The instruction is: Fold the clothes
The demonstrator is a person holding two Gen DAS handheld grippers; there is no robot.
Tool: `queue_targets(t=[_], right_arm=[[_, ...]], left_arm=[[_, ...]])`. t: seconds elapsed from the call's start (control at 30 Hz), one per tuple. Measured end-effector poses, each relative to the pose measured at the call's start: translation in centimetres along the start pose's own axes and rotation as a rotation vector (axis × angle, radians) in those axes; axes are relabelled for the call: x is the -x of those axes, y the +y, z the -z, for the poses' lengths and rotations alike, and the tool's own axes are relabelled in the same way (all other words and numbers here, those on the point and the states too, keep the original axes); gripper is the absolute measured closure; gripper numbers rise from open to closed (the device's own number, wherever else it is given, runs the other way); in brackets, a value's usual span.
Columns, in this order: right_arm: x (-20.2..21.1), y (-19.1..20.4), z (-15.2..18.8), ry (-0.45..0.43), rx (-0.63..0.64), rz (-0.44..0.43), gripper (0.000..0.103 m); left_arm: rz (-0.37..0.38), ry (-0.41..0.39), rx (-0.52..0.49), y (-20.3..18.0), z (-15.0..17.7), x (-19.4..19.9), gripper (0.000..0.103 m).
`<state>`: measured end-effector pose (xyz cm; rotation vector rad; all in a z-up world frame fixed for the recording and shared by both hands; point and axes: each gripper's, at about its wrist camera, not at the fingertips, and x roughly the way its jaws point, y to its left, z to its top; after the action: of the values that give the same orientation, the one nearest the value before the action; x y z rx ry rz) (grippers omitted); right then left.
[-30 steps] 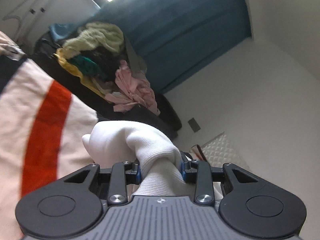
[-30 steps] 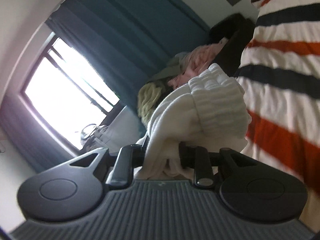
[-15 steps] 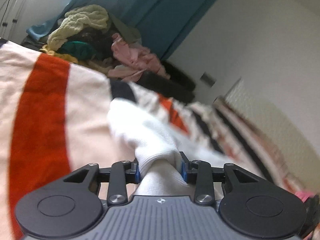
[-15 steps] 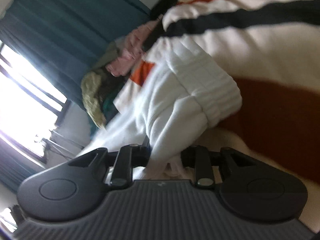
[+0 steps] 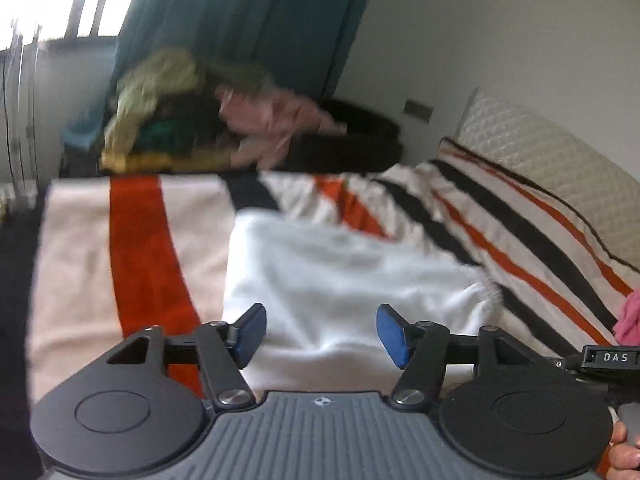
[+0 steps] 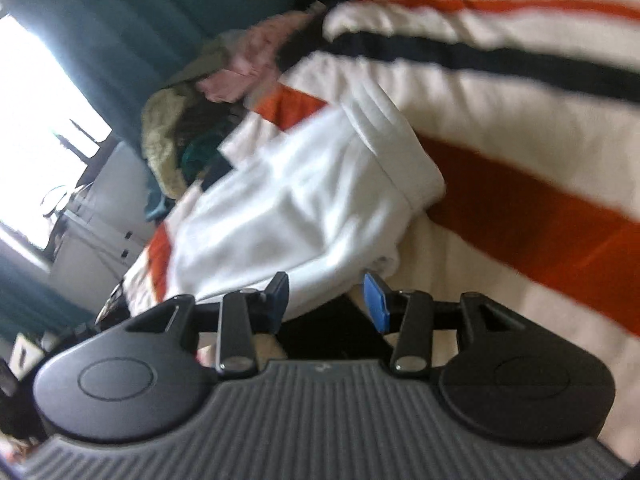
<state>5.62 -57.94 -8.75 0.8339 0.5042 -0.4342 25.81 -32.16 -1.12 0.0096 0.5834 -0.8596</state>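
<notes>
From the left wrist camera I see my left gripper (image 5: 320,334) spread wide, its blue pads (image 5: 251,334) well apart and holding nothing. Just ahead of it the white garment (image 5: 344,280) lies on the bed, spread over the striped blanket (image 5: 136,248) with its cream, orange and black bands. The near edge of the garment reaches in between the open fingers, but neither pad presses it. Past the foot of the blanket a heap of clothes (image 5: 208,124) sits in yellow-green, pink and dark colours, blurred by motion, in front of a teal curtain (image 5: 256,20). A bright window (image 5: 52,0) shows at the upper left. To the right, a quilted white headboard (image 5: 552,160) runs along the wall. At the lower right edge a bit of the hand (image 5: 624,452) holding the other handle shows.

From the right wrist camera, which is tilted, my right gripper (image 6: 326,302) is also released, with its blue pads (image 6: 376,300) apart and empty. The white garment (image 6: 304,200) rests on the striped blanket (image 6: 520,208) right in front of it, its ribbed hem (image 6: 396,148) lying toward the orange band. The lower edge of the cloth sits just above the left finger; I cannot tell whether it touches. The heap of clothes (image 6: 192,120) and the curtain (image 6: 132,32) sit beyond, beside the window (image 6: 36,100).
</notes>
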Motion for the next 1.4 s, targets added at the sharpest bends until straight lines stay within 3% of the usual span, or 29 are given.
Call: queue_targets(t=[0.23, 0.37, 0.43, 0.47, 0.5, 0.57, 0.77, 1.0, 1.2, 1.4], right_arm=[[10.5, 5.3, -0.6, -0.125, 0.209, -0.041, 0.057], [15.6, 7.8, -0.1, -0.187, 0.329, -0.048, 0.054], [18.1, 8.7, 0.3, -0.221, 0.357, -0.066, 0.027], [19.3, 9.0, 0.4, -0.239, 0.36, -0.075, 0.008], [20.4, 9.2, 0.6, -0.259, 0.362, -0.099, 0.006], [22.2, 9.8, 1.0, -0.27, 0.382, -0.134, 0.007], [26.0, 10.5, 3.5, -0.312, 0.434, -0.134, 0.007], [28.4, 10.0, 8.3, -0.373, 0.476, -0.118, 0.007], [28.6, 9.3, 11.8, -0.406, 0.466, -0.127, 0.007], [26.6, 8.5, 14.4, -0.429, 0.47, -0.099, 0.007]], left_arm=[[0.004, -0.123, -0.109, -7.4, -2.7, 12.2, 0.021], [-0.031, -0.173, -0.178, -11.2, -3.5, 18.4, 0.0], [-0.051, -0.197, -0.202, -12.8, -3.7, 21.1, 0.0], [-0.053, -0.201, -0.205, -13.4, -3.6, 22.1, 0.0], [-0.054, -0.205, -0.206, -13.9, -3.4, 23.1, 0.0], [-0.068, -0.22, -0.218, -15.0, -2.7, 25.0, 0.0], [-0.094, -0.248, -0.195, -16.3, 0.0, 29.8, 0.0], [-0.188, -0.323, -0.201, -16.8, 3.7, 34.9, 0.0], [-0.19, -0.348, -0.198, -16.3, 6.6, 37.3, 0.0], [-0.217, -0.342, -0.189, -14.5, 9.2, 37.0, 0.0]])
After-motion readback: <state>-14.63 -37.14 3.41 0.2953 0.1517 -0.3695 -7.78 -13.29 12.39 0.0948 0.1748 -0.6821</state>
